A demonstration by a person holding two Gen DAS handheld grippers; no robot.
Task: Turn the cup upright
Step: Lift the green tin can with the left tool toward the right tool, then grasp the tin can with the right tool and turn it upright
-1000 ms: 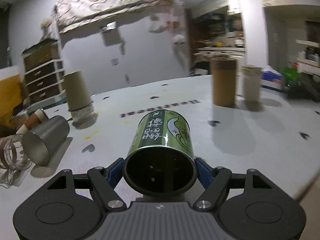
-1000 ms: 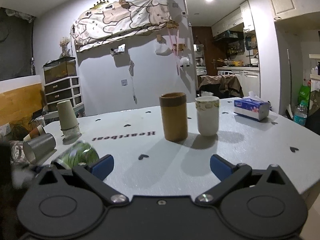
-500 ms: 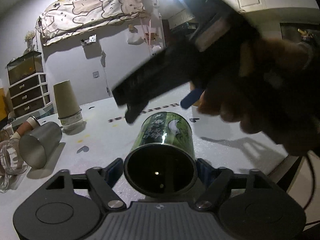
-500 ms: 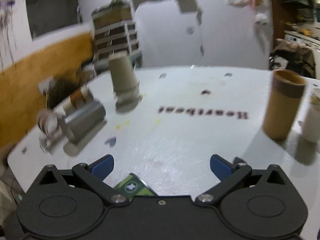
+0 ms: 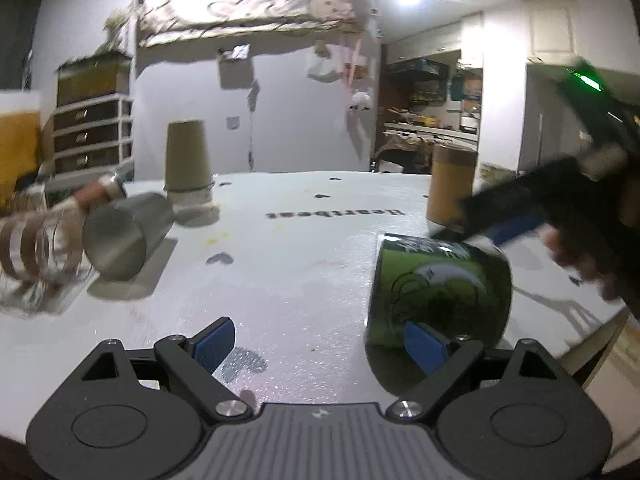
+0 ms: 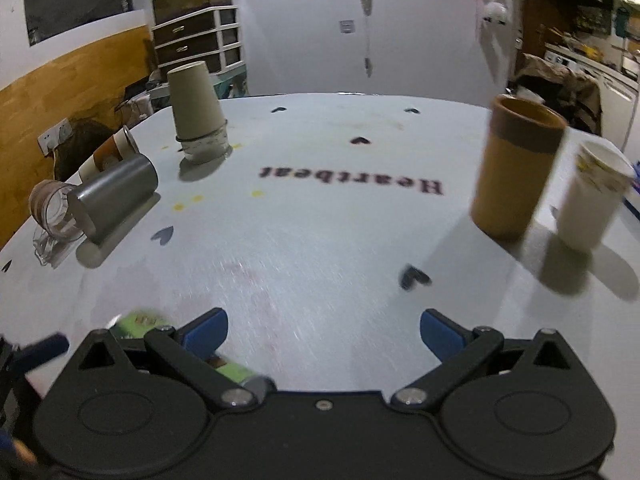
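One green cup [image 5: 440, 284] beside left gripper [image 5: 320, 340]

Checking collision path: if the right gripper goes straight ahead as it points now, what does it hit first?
Nothing close: the right gripper has open jaws over bare white table. Straight ahead looks free; the tall brown cylindrical cup stands off to the right, though depth is unclear.

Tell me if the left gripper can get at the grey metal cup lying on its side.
Probably yes. The left gripper is open, and bare table lies between it and the grey metal cup. The green cup sits off to the right.
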